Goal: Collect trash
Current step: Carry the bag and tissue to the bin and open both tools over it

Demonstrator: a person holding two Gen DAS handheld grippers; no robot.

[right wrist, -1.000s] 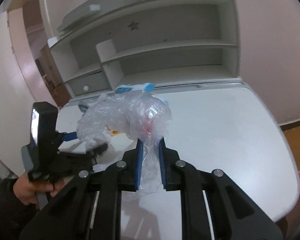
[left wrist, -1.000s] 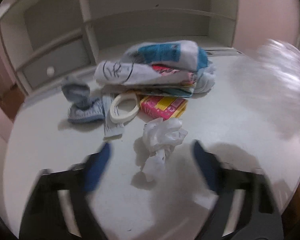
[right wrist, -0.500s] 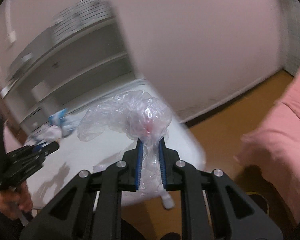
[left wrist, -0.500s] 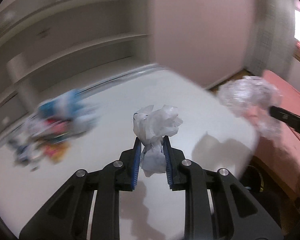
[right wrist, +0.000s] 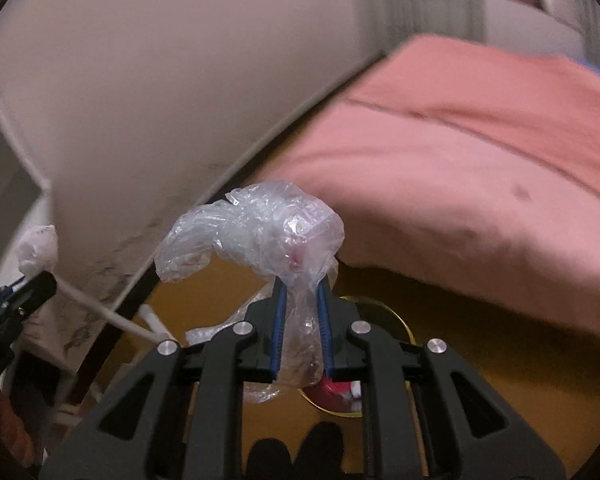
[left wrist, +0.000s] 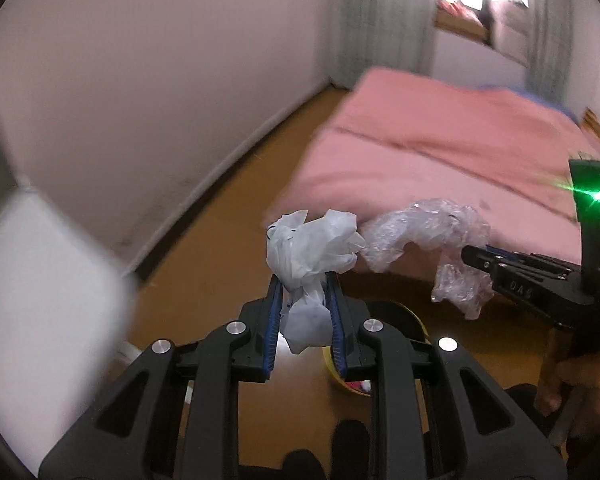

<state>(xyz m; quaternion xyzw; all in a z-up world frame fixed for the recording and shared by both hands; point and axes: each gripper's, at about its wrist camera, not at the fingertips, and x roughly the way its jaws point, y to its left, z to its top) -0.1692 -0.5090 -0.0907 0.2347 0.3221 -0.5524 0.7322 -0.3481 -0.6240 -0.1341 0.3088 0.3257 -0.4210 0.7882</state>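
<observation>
While both tools are hanging over the wooden floor (left wrist: 236, 240) beside the pink bed (left wrist: 440, 152), I am keeping the left gripper (left wrist: 305, 312) clamped tight on a crumpled white paper wad (left wrist: 312, 252), which is bulging above its blue pads. I am also pinching the right gripper (right wrist: 302, 328) closed on a clear plastic bag (right wrist: 256, 232), its loose end flopping toward the wall side, and a yellow-rimmed bin (right wrist: 396, 320) is sitting on the floor directly below both grippers, near the bed's edge.
</observation>
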